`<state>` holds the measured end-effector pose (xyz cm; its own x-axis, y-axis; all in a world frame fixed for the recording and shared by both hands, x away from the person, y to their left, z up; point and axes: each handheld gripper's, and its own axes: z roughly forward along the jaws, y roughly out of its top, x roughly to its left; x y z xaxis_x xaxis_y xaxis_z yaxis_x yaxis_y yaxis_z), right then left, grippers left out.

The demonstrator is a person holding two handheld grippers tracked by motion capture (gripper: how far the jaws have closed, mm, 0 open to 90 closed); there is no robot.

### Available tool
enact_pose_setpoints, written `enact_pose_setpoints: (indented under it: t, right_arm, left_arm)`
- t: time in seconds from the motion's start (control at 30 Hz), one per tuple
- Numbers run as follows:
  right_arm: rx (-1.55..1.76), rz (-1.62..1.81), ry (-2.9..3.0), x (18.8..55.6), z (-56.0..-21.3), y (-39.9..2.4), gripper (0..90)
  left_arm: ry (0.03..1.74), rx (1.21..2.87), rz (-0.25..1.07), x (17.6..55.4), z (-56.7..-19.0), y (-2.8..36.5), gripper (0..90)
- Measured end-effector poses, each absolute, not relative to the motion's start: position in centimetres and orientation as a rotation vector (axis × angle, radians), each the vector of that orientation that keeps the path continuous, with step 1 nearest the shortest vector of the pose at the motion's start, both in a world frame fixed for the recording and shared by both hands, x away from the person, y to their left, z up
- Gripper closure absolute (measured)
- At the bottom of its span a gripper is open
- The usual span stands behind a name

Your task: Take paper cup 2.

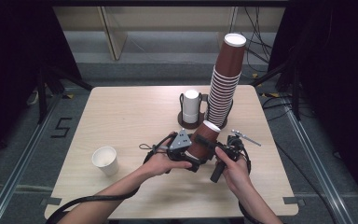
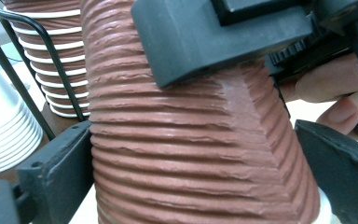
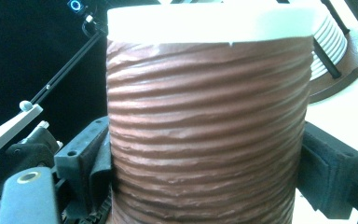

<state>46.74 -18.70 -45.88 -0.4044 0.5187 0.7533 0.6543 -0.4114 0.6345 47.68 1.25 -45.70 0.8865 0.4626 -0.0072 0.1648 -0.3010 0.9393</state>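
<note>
Overall: I see everything gathered at the middle and far right of the table [image 1: 121, 112].
Table: pale wood, carrying a cup holder at its far side, with my work nearer to me.
Tall stack: brown ribbed cups [image 1: 226, 79] nested high in the dark wire holder [image 1: 182, 100], leaning right, well above everything else.
White stack: a short pile of white cups [image 1: 191, 106] in the same holder, just left of the brown stack.
Held cup: one brown ribbed cup [image 1: 204, 140], tilted with its white rim away from me, just in front of the holder, between both tools.
Left hand-held gripper [image 1: 193, 154]: jaws on either side of the cup's lower body, left jaw touching; whether the right presses I cannot tell.
Right hand-held gripper [image 1: 209, 144]: jaws straddling the same cup, pressing its ribbed sides.
Loose cup: a white cup [image 1: 106, 160] upright near the table's left front, well apart.
</note>
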Motion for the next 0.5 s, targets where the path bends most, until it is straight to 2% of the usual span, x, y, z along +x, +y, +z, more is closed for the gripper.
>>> enact_pose_setpoints:
  t: [0.5]
  right_arm:
    - [-1.623, -1.967, -1.644, 46.85, -45.91, -18.72, 12.4]
  left_arm:
    - [0.410, 1.891, 0.351, 47.32, -45.38, 1.84, 9.7]
